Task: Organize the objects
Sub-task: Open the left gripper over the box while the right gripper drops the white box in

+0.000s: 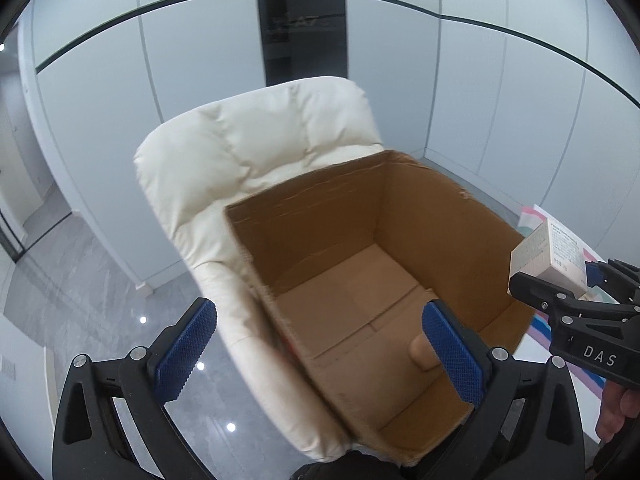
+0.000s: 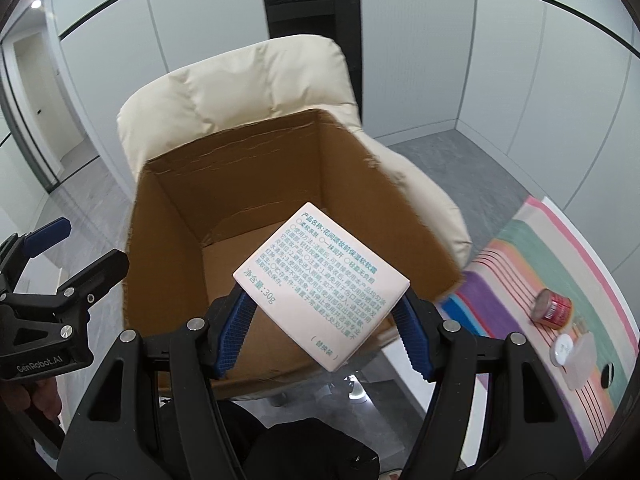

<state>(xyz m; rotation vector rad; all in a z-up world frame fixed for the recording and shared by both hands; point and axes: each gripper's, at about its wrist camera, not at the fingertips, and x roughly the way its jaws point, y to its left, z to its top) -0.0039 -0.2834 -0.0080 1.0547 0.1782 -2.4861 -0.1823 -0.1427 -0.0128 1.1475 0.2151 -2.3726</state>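
Cardboard forms the open box point(image 2: 248, 216) that sits on the cream armchair point(image 2: 224, 92), and a small white carton point(image 2: 322, 286) is held over its near right corner, at about 5 o'clock of the opening. The carton is pinched on two opposite edges by the blue fingers point(image 2: 236, 328) of the right gripper point(image 2: 322, 334), its printed face turned up and tilted. For a clean drop, the carton is best carried further in, toward 11 o'clock, until it clears the near wall, then lowered close to the box floor before the grip is released, so that it lands flat and does not tumble.

The left gripper point(image 1: 316, 354) is held with its fingers spread wide and nothing between them, above the box's near left rim. A tan object point(image 1: 422, 354) lies on the box floor, partly hidden.

Teal Chinese print covers the carton; "30g" can be read near its lower edge. "GenRobot.AI" is read on the left gripper's body and "DAS" on the right one's. On the striped mat point(image 2: 560, 248) at 3 o'clock lie a red tin point(image 2: 554, 307) and a white-capped jar point(image 2: 563, 347); their labels are too small to read.
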